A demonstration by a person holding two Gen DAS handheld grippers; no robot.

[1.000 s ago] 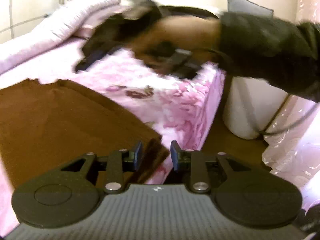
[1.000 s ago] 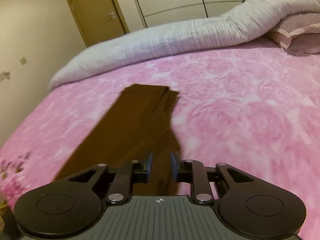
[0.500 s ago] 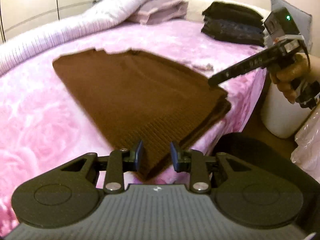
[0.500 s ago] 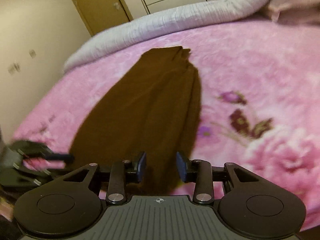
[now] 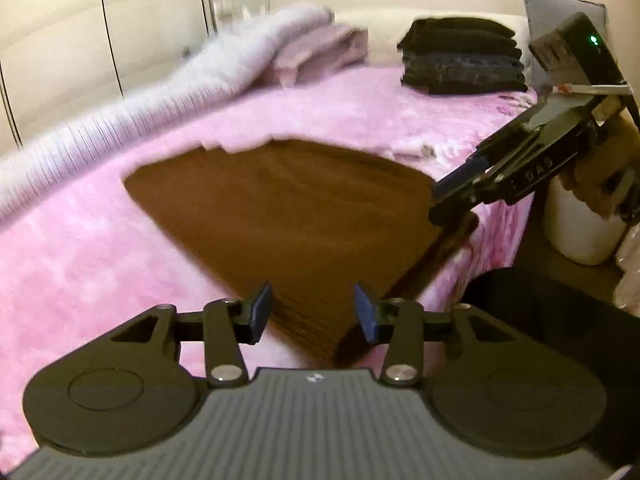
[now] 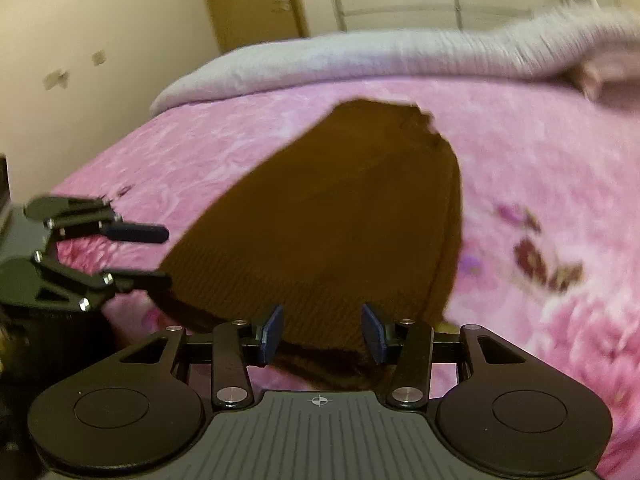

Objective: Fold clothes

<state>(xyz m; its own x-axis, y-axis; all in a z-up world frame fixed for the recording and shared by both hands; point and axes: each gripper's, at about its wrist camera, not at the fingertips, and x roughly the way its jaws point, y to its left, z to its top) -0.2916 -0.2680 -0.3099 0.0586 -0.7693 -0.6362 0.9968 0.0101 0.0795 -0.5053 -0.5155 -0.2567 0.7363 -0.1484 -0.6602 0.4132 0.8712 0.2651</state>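
Observation:
A brown ribbed garment (image 5: 288,216) lies folded flat on the pink flowered bedspread (image 5: 80,264), its near end at the bed's edge. My left gripper (image 5: 314,314) hovers over the near left corner. Its jaws are opening, and the cloth edge lies between them without the pads pressing. My right gripper (image 6: 322,334) stands over the other near corner, jaws also opening, with cloth (image 6: 340,220) below them and not pinched. Each gripper shows in the other's view: the right gripper (image 5: 440,200) in a person's hand (image 5: 592,184), the left gripper (image 6: 162,257) at the far left.
A stack of dark folded clothes (image 5: 460,60) sits at the bed's far corner. A pale ribbed duvet (image 5: 160,96) and a pillow (image 5: 320,48) line the far side. A white bin (image 5: 580,232) stands on the floor beside the bed. A wooden door (image 6: 248,0) is behind.
Both grippers' jaws have spread wider. The left view swung from the bed's side onto the garment, and the right gripper came down to the garment's near right corner.

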